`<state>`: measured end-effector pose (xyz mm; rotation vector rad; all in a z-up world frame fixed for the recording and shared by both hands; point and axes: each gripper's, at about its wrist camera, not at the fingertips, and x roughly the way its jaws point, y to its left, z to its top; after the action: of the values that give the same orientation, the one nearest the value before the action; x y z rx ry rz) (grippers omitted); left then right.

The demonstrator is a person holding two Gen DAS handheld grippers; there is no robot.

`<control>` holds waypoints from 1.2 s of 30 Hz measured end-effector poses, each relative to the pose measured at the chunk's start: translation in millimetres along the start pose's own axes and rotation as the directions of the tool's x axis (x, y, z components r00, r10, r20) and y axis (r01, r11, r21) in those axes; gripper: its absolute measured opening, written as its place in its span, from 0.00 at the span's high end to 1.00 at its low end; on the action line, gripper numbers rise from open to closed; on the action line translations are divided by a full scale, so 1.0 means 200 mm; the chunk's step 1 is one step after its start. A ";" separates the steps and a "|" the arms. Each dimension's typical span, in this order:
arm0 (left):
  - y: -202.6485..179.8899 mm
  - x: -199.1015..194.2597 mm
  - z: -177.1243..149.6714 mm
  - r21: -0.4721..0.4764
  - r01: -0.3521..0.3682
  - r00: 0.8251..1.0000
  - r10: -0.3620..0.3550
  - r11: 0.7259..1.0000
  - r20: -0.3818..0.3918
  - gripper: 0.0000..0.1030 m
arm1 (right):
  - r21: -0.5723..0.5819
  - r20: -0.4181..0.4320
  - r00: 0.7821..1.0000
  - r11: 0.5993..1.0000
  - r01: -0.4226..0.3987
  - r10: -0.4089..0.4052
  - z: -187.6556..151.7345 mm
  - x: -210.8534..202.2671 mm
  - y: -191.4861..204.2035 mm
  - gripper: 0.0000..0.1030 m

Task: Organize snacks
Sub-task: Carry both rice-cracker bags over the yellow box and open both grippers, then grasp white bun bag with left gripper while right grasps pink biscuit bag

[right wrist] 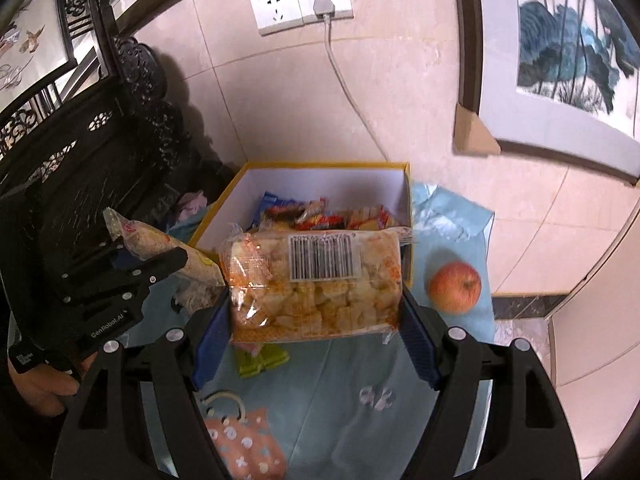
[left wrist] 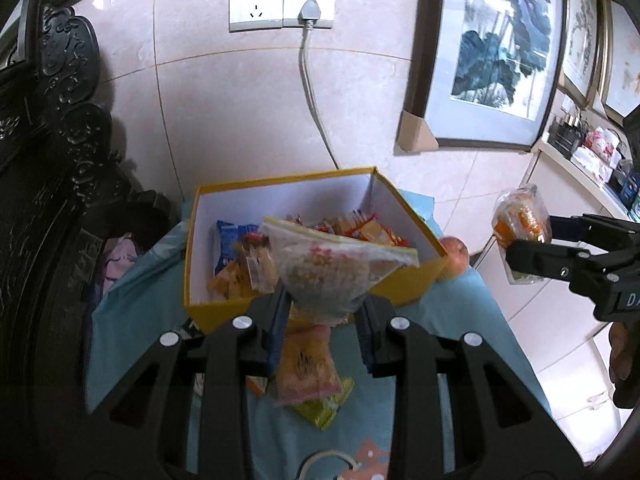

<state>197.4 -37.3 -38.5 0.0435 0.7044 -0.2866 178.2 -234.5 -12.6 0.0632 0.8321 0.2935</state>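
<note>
Left gripper [left wrist: 326,312] fingers pinch a grain bag [left wrist: 332,268] by its bottom tip, in front of the box [left wrist: 400,280]; it could slip. Right gripper [right wrist: 316,312], fingers wide, clamps a cracker pack [right wrist: 316,284] before the box; it may snag the rim or knock the apple [right wrist: 455,287].

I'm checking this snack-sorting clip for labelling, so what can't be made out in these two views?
- Left wrist: part of the yellow box floor, hidden by the zip bag in the left gripper.
- Right wrist: snacks in the box, partly hidden by the barcoded packet in the right gripper.
- Both: wrapper print, too blurred.
</note>
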 end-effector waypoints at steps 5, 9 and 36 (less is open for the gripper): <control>0.02 0.14 0.16 -0.001 -0.017 1.000 0.017 1.000 0.001 0.71 | -0.027 0.012 1.000 0.999 0.018 -0.018 0.19 0.11 -0.02 0.26; 0.06 0.29 0.32 0.002 -0.046 0.999 0.046 0.999 0.007 0.70 | -0.021 0.004 1.000 1.000 -0.007 0.007 0.36 0.26 -0.06 0.24; 0.80 0.45 -0.59 -0.204 -0.432 0.882 0.363 0.879 -0.302 0.02 | -0.085 -0.362 0.932 0.995 -0.059 0.025 -0.36 0.98 0.36 0.14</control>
<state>230.8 109.8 -196.0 -0.0312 0.9666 0.2218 233.1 -114.1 -190.5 -0.0641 1.1827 0.3918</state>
